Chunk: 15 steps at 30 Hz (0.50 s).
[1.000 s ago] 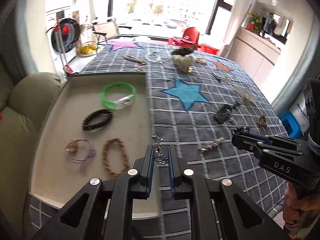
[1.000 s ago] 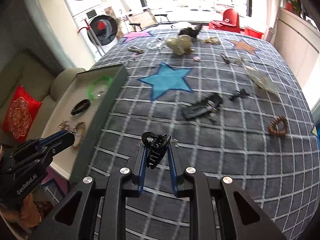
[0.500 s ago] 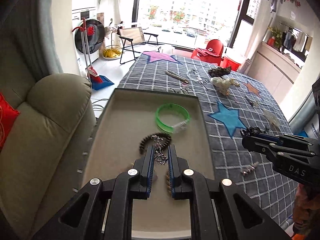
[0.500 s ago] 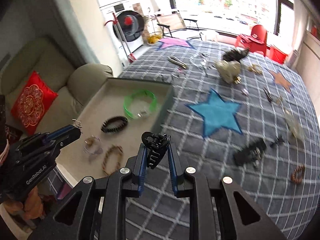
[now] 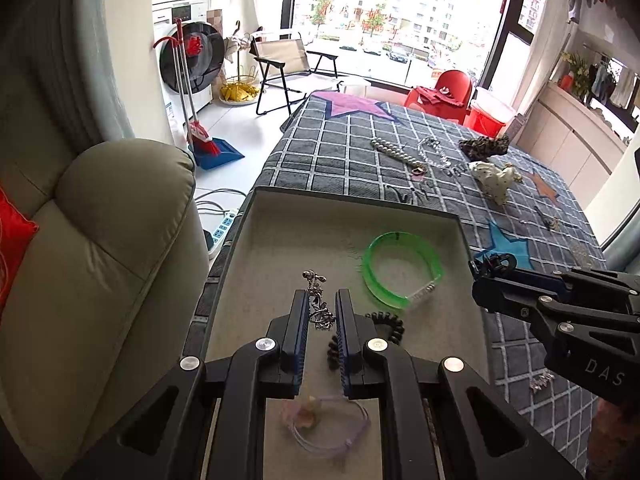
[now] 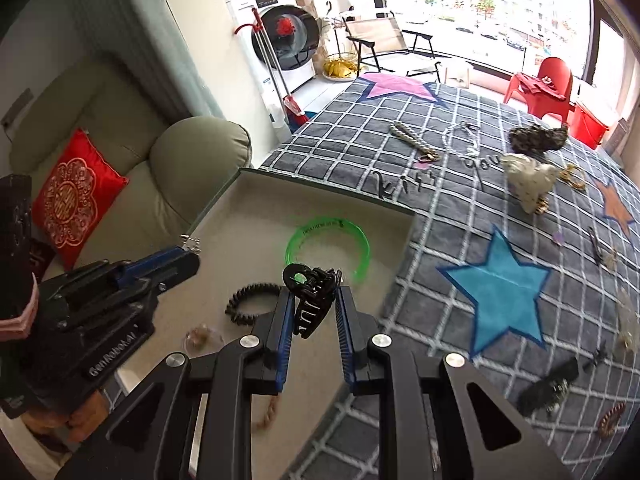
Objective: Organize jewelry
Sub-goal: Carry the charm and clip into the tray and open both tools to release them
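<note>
My left gripper [image 5: 322, 302] is shut on a small silver ornament [image 5: 318, 304] and holds it above the beige tray [image 5: 280, 236]. My right gripper [image 6: 312, 300] is shut on a black claw hair clip [image 6: 310, 296], above the tray's right part [image 6: 240, 200]. In the tray lie a green bangle [image 5: 400, 272], a black coil band [image 5: 384, 320] and a pale pink band [image 5: 320, 416]. The right gripper shows in the left wrist view [image 5: 486, 266]; the left gripper shows in the right wrist view [image 6: 188, 254].
The tray sits on a grey checked cloth with stars [image 6: 496, 288]. Loose jewelry lies on it: a pearl strand [image 6: 408, 136], a white scrunchie [image 6: 528, 180], a black clip [image 6: 548, 388], a brown band [image 6: 610, 420]. A sofa [image 5: 100, 260] stands left of the tray.
Both grippers have moved left and forward over the tray, each still holding its item. The tray now fills the middle of both views.
</note>
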Each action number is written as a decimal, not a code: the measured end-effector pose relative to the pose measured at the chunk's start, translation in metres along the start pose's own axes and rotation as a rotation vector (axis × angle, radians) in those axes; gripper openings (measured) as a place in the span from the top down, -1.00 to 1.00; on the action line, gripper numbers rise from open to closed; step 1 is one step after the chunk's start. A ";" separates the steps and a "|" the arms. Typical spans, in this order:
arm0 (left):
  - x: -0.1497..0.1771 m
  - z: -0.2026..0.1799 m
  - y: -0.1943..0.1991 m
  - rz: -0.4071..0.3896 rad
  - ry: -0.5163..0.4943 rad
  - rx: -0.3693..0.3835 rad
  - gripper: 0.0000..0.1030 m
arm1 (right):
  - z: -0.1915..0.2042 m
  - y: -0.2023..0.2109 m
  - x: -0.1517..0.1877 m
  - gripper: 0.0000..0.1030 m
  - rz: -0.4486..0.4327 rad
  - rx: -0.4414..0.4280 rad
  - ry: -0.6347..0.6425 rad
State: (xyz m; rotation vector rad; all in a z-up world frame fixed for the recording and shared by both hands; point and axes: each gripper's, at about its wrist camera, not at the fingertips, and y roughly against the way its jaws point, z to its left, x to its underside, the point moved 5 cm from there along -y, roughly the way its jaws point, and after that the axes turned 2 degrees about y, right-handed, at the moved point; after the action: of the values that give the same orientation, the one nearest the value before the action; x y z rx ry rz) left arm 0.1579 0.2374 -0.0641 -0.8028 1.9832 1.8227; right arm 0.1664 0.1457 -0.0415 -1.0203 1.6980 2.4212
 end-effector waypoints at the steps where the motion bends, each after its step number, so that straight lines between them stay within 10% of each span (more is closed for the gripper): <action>1: -0.002 0.001 -0.006 0.008 0.000 -0.003 0.70 | -0.001 -0.005 -0.004 0.56 0.004 0.000 0.001; 15: -0.005 0.007 -0.069 0.122 -0.013 -0.059 0.70 | -0.013 -0.070 -0.017 0.56 0.082 -0.022 -0.033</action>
State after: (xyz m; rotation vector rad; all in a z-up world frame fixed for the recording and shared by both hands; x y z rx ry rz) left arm 0.2019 0.2438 -0.1170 -0.6992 2.0191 1.9578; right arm 0.2123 0.1693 -0.0940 -0.9253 1.7400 2.4974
